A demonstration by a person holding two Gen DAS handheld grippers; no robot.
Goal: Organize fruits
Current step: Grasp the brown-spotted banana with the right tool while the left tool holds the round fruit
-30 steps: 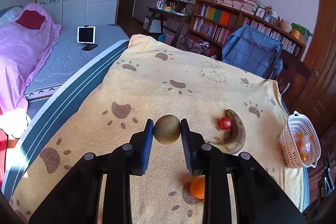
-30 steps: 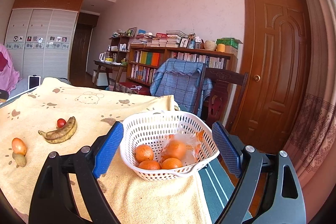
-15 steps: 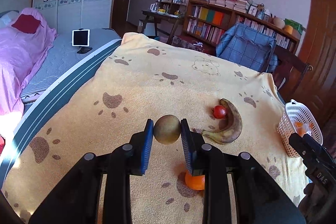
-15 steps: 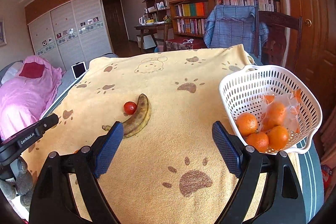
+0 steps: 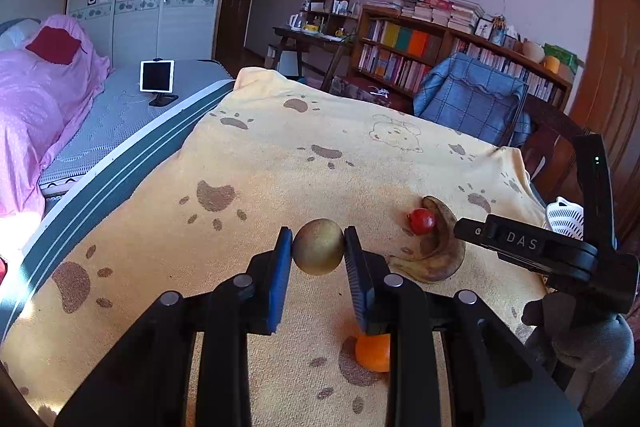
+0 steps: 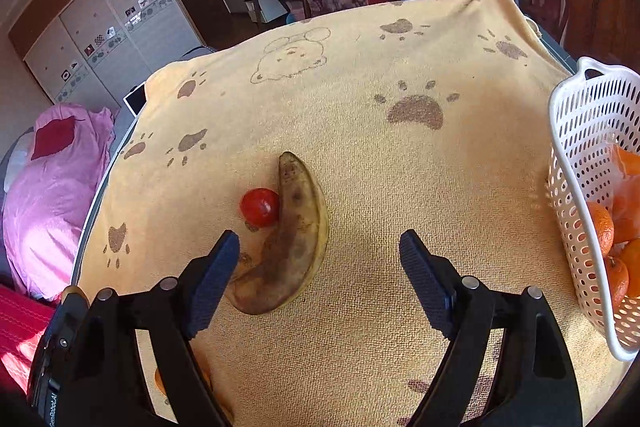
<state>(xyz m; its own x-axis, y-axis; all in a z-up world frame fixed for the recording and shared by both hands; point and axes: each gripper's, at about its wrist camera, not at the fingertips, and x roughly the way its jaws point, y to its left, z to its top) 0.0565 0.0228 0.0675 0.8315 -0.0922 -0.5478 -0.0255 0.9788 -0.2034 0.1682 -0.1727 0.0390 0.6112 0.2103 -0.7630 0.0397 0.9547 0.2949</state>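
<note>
Yellow paw-print towel (image 6: 360, 147) over the bed: left tongs (image 5: 318, 247) clamp a round greenish-brown fruit (image 5: 319, 246), maybe a pear; right tongs (image 6: 318, 267) empty, closing over banana (image 6: 294, 239) touching tomato (image 6: 259, 207), basket (image 6: 576, 187) right.

Tomato (image 6: 259, 207) touches banana's (image 6: 294, 239) left; basket (image 6: 580, 195) well right.
</note>
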